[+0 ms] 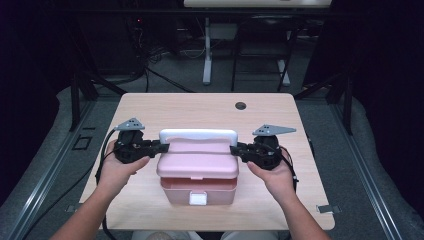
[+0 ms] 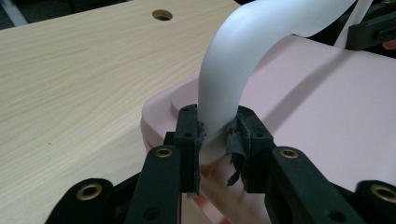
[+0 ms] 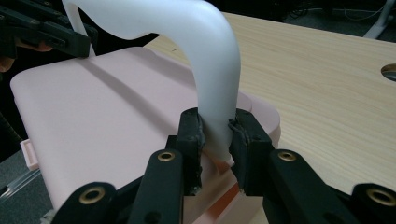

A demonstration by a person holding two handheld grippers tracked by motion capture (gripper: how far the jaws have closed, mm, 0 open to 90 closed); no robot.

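Forearms come in from the near edge of the table (image 1: 150,107). At the centre near side stands a pink box (image 1: 199,187), its lid (image 1: 197,160) raised a little above the base. Its white handle (image 1: 198,136) stands upright. Left gripper (image 1: 159,147) clamps the handle's left foot; right gripper (image 1: 237,149) clamps the right foot, pads (image 3: 194,135) pressing on it.

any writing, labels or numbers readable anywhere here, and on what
None can be read. The pink box and its white handle are plain, its white front latch is blank, and the wooden table bears no marks. Both grippers, left gripper and right gripper, show no lettering.
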